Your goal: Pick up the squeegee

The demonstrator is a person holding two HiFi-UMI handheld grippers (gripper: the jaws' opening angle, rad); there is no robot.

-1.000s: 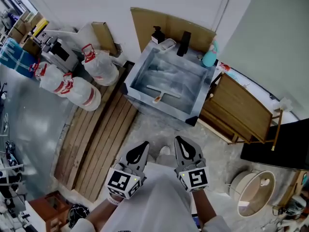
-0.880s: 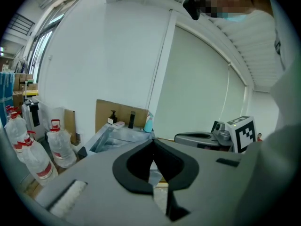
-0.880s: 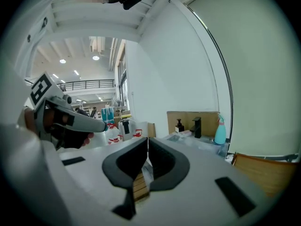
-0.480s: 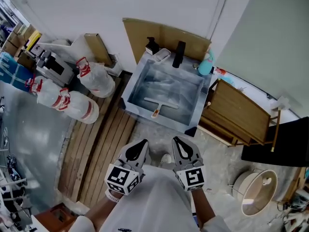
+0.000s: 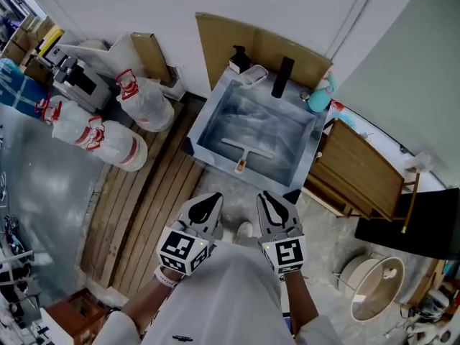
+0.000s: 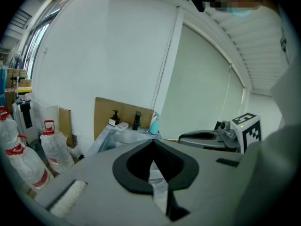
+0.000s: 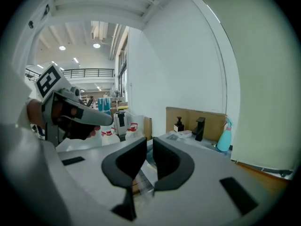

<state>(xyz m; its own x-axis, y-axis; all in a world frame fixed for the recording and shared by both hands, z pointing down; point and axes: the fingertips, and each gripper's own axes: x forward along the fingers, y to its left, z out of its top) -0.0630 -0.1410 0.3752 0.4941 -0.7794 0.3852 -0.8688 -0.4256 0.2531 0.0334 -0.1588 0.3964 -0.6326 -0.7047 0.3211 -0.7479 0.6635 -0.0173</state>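
Legible text: none. Clear plastic jugs (image 5: pixel 147 105), left of grey metal sink (image 5: pixel 203 124): red-and-white labels, print too small to read. Marker cube (image 5: pixel 183 254) on left gripper (image 5: pixel 213 197), marker cube (image 5: pixel 282 254) on right gripper (image 5: pixel 267 195): black-and-white square codes only.

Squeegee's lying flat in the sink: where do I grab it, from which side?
Probably the squeegee handle: it is narrow and points at the near rim of the sink, toward you. Come down from the near side; the blade lies crosswise, flat.
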